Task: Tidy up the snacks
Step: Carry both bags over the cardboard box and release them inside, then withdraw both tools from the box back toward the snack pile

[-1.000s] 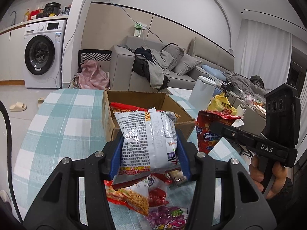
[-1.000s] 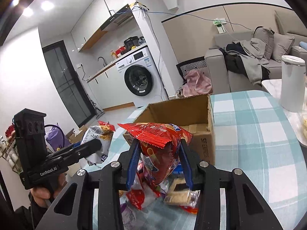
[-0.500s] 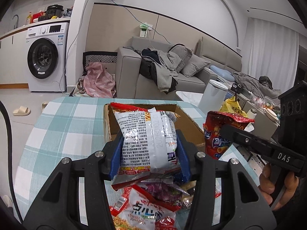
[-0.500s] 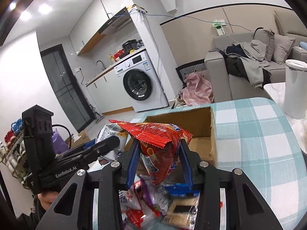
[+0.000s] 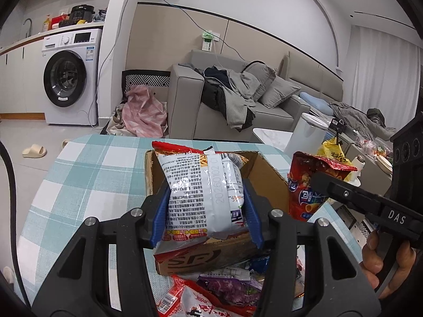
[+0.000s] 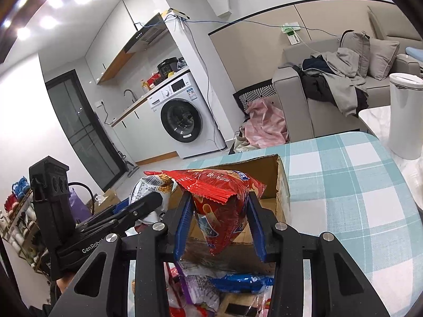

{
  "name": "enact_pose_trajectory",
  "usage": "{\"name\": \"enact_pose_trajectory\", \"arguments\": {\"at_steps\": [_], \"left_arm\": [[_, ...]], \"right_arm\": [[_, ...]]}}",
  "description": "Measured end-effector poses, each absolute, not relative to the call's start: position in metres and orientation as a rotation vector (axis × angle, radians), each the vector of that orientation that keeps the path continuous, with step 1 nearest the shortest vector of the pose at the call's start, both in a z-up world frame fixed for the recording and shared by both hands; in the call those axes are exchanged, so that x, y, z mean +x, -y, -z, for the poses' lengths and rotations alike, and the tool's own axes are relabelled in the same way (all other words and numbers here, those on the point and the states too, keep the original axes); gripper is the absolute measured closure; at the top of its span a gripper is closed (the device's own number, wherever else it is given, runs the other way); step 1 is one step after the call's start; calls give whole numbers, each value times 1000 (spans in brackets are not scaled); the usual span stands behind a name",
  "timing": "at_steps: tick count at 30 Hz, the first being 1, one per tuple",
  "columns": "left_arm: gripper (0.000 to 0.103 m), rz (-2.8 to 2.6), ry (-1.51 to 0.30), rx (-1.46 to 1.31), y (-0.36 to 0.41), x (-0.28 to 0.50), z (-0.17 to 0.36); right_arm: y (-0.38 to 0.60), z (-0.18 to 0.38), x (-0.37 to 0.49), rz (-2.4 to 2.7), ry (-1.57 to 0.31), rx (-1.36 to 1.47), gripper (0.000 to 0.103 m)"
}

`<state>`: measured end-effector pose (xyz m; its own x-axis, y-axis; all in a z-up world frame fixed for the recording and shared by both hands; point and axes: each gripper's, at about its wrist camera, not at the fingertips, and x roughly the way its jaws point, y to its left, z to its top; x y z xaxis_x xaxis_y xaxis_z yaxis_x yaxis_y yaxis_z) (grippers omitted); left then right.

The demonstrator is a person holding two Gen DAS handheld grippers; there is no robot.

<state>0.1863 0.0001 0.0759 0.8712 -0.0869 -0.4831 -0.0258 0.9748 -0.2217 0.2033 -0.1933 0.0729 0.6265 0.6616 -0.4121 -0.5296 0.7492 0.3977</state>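
Cardboard box [image 5: 267, 177] is the landmark: left gripper [image 5: 206, 211] clamps a silver noodle pack [image 5: 203, 190] above its near wall, right gripper [image 6: 219, 219] pinches a red bag [image 6: 222, 206] there too. Released early, either (slick film) could drop onto the loose snacks [image 5: 227, 285] before it.
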Motion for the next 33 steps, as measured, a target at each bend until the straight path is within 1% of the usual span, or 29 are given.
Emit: {"name": "enact_pose_trajectory", "arguments": {"at_steps": [11,14,25,31,32,33], "left_arm": [[56,32,-536,-203,0,209,-59],[56,40,-545,-187,2,207,-55],[55,44,-567,-150,5,208,-49],[55,58,-600,-175,3,212,-47],[53,53,-604,-178,2,211,-48],[46,53,-607,-178,1,210,-49]], "right_arm": [[178,-63,229,-656,-585,246,62],[175,-53,235,-658,-634,248,62],[170,-36,230,-704,-712,247,63],[171,-39,226,-690,-697,240,62],[172,-40,225,-686,-694,234,61],[173,-41,224,-679,-692,228,54]]}}
